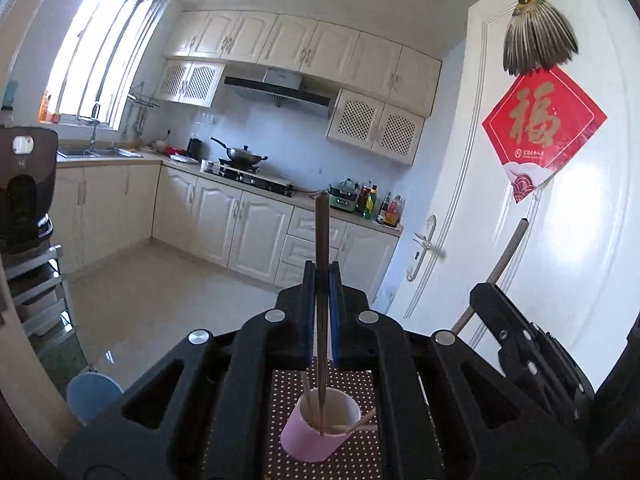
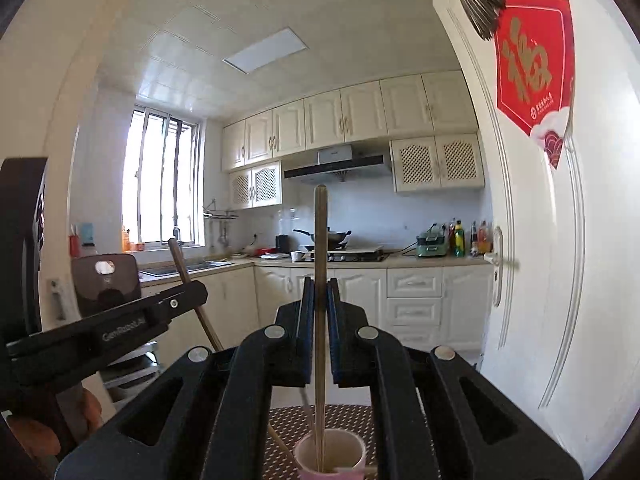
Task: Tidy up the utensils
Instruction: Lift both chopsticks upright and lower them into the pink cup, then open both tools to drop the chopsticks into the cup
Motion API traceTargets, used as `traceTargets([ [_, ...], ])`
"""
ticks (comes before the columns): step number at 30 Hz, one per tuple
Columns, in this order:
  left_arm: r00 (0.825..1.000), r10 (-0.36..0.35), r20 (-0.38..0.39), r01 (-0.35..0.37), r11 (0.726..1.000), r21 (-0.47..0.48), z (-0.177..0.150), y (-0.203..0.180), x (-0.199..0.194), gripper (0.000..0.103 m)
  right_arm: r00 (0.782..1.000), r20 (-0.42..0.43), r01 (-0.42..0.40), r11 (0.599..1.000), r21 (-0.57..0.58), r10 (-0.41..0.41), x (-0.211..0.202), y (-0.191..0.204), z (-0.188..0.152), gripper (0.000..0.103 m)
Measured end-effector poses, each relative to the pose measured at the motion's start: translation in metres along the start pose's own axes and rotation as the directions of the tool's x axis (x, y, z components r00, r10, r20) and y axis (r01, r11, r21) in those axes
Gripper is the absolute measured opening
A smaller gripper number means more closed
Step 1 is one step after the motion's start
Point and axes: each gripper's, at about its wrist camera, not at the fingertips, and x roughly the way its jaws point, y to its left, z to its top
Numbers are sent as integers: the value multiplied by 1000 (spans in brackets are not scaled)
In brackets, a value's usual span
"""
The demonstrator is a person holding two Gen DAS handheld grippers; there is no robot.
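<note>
now your left gripper [image 1: 322, 276] is clamped on a dark chopstick [image 1: 321, 240], upright at frame centre, its tip in the pink cup [image 1: 308, 440] at bottom centre. your right gripper [image 2: 318, 292] pinches a lighter chopstick [image 2: 320, 232] over that cup, on the dotted mat [image 1: 360, 384].

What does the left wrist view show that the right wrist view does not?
Only the left wrist view shows a blue bin on the floor and the fan's handle. Only the right wrist view shows the whole ceiling light. Both show a pink cup, dotted mat, wok, red sign, and each gripper shut on a chopstick.
</note>
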Motion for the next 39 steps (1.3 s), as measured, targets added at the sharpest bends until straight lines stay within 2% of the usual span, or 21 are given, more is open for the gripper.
traceTargets([
  [5, 1000, -4, 1, 4, 1000, 15, -10, 1, 17, 7, 1000, -24, 5, 1000, -8, -5, 17, -4, -11, 5],
  [11, 999, -3, -41, 4, 999, 32, -26, 2, 30, 7, 997, -70, -7, 1000, 15, 8, 23, -9, -20, 5],
  [13, 997, -22, -70, 25, 999, 36, -30, 2, 33, 7, 996, -90, -13, 1000, 18, 14, 23, -10, -22, 5],
  [19, 993, 6, -121, 1, 998, 64, -44, 2, 35, 7, 990, -139, -19, 1000, 22, 21, 23, -8, -28, 5],
  [32, 969, 13, -247, 1, 999, 54, -49, 7, 34, 8, 976, -218, -15, 999, 34, 22, 21, -11, -32, 5],
  [33, 967, 17, -254, -2, 998, 58, -49, 7, 33, 11, 975, -222, -14, 999, 37, 22, 21, -12, -33, 5],
  [35, 965, 26, -259, -11, 998, 59, -49, 8, 29, 25, 970, -243, -14, 999, 42, 24, 21, -11, -35, 5],
  [36, 966, 32, -256, -17, 998, 59, -49, 8, 28, 41, 968, -248, -11, 999, 43, 22, 21, -11, -35, 5],
  [37, 968, 39, -248, -24, 998, 60, -48, 7, 25, 53, 966, -258, -8, 999, 42, 18, 22, -10, -37, 5],
  [39, 970, 47, -237, -31, 997, 68, -47, 7, 20, 53, 963, -270, -2, 999, 46, 14, 21, -10, -39, 5],
])
